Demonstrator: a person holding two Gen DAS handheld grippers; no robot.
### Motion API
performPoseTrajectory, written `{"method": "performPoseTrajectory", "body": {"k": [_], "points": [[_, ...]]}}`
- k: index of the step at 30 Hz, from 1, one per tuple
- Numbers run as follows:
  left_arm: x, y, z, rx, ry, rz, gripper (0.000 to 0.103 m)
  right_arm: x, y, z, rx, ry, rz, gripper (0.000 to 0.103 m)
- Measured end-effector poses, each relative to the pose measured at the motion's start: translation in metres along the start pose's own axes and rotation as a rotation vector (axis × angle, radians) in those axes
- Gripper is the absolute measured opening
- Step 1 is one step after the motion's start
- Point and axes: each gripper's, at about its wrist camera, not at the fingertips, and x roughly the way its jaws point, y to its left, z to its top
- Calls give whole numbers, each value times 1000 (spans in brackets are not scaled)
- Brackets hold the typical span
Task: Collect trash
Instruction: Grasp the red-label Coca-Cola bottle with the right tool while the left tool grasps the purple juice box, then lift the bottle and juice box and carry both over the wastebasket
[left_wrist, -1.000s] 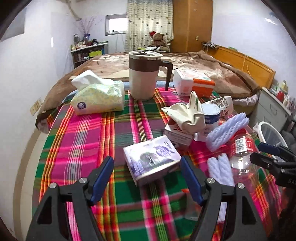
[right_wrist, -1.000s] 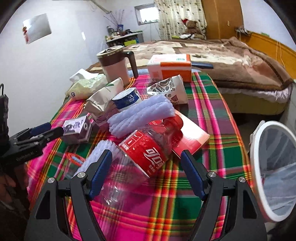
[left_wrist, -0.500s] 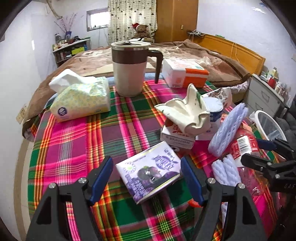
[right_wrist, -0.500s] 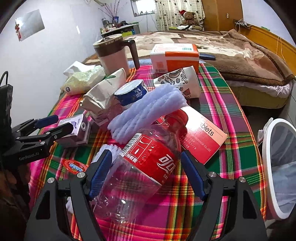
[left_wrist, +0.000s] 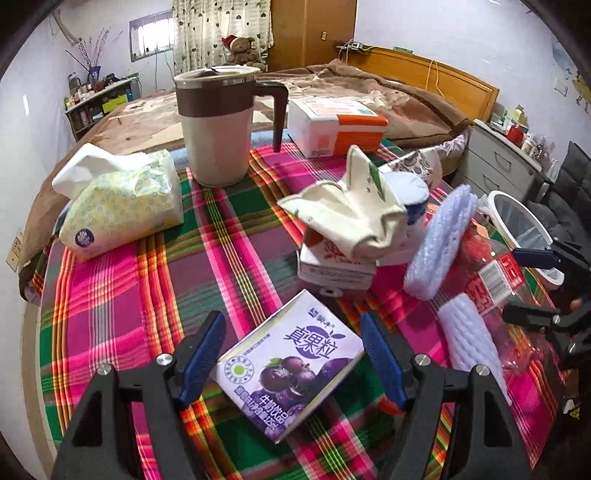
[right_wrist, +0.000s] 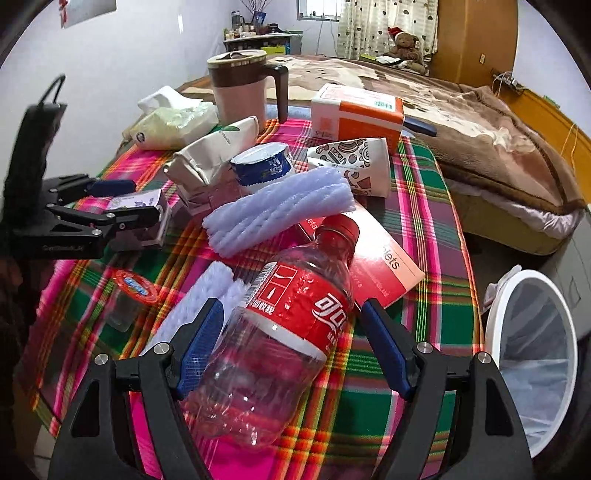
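One bottle (right_wrist: 291, 332) lying flat, cap end away from right gripper (right_wrist: 291, 347).

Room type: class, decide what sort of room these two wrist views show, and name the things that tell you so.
Most likely a bedroom in a home. A bed with a brown blanket stands behind the plaid-covered table, a teddy bear sits near the curtains, and a wooden wardrobe stands by the wall.

We see a bedroom with pale lilac walls (left_wrist: 424, 26). A bed (left_wrist: 369, 88) under a brown blanket (right_wrist: 461, 110) has an orange wooden headboard (left_wrist: 443, 79). A wooden wardrobe (left_wrist: 314, 29) stands beside a patterned curtain (left_wrist: 218, 29). Daylight enters a small window (left_wrist: 151, 35). A cluttered shelf (left_wrist: 99, 99) lines the far wall; grey drawers (left_wrist: 498, 162) stand right.
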Motion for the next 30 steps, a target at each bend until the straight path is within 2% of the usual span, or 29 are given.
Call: {"method": "performPoseTrajectory", "body": {"k": [3, 6, 9, 13, 15, 18, 22, 28, 30], "points": [[-4, -3, -4, 22, 13, 8, 77, 1, -6, -2, 21, 24, 41, 78], [-8, -4, -9, 42, 25, 31, 77, 0, -6, -7, 18, 22, 27, 78], [-11, 0, -13, 18, 36, 44, 77, 1, -9, -9, 41, 33, 20, 78], [-24, -1, -20, 21, 26, 0, 78, -1, -4, -8, 22, 28, 18, 78], [-27, 1, -25, 35, 36, 22, 82, -1, -5, -8, 23, 28, 30, 78], [-33, 11, -29, -2, 23, -8, 85, 0, -6, -8, 30, 25, 32, 78], [-25, 11, -34, 28, 61, 37, 85, 5, -7, -8, 36, 36, 26, 78], [-11, 1, -27, 91, 68, 44, 85, 10, -3, -4, 4, 46, 1, 78], [-4, -1, -25, 106, 95, 74, 85, 10, -4, -4, 0, 47, -6, 78]]}}
